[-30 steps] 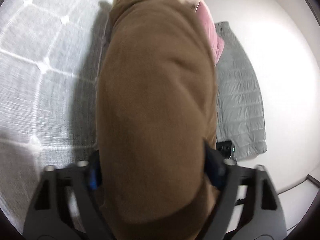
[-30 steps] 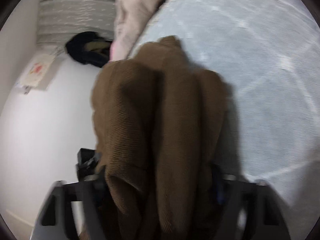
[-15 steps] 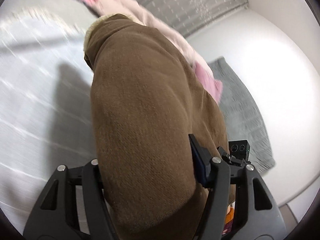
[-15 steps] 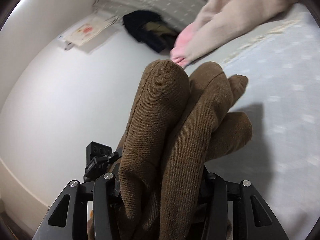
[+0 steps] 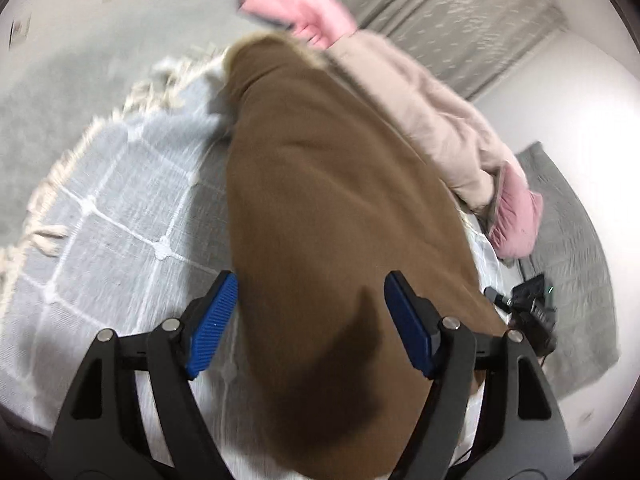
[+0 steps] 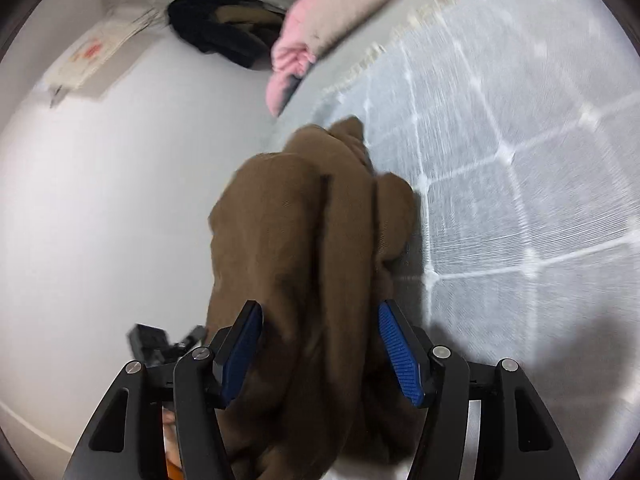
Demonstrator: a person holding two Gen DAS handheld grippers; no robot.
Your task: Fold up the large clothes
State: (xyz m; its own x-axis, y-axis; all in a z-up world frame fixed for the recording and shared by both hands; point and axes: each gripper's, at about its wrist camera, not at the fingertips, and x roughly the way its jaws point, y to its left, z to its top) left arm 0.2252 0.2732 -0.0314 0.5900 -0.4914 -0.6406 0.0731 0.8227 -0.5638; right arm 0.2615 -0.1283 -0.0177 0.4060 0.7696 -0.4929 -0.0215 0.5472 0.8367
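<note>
A large brown garment point(image 5: 332, 216) lies folded on the grey checked blanket point(image 5: 120, 208). It also shows in the right wrist view point(image 6: 304, 216), bunched in thick folds. My left gripper point(image 5: 312, 320) is open, its blue pads point(image 5: 212, 320) standing apart on either side of the garment's near end. My right gripper point(image 6: 320, 352) is open too, with its blue pads point(image 6: 400, 356) wide of the brown folds, which pass between them. The blanket shows in the right wrist view point(image 6: 520, 160) to the right of the garment.
A beige and pink garment point(image 5: 432, 112) lies beyond the brown one, and shows in the right wrist view point(image 6: 304, 48). A grey quilted mat point(image 5: 568, 240) and a dark pile point(image 6: 224, 24) lie on the white floor. The blanket's fringe point(image 5: 48, 184) marks its left edge.
Both grippers have opened and let go of the brown garment, which now rests lower on the blanket. Both views have tilted down toward the blanket.
</note>
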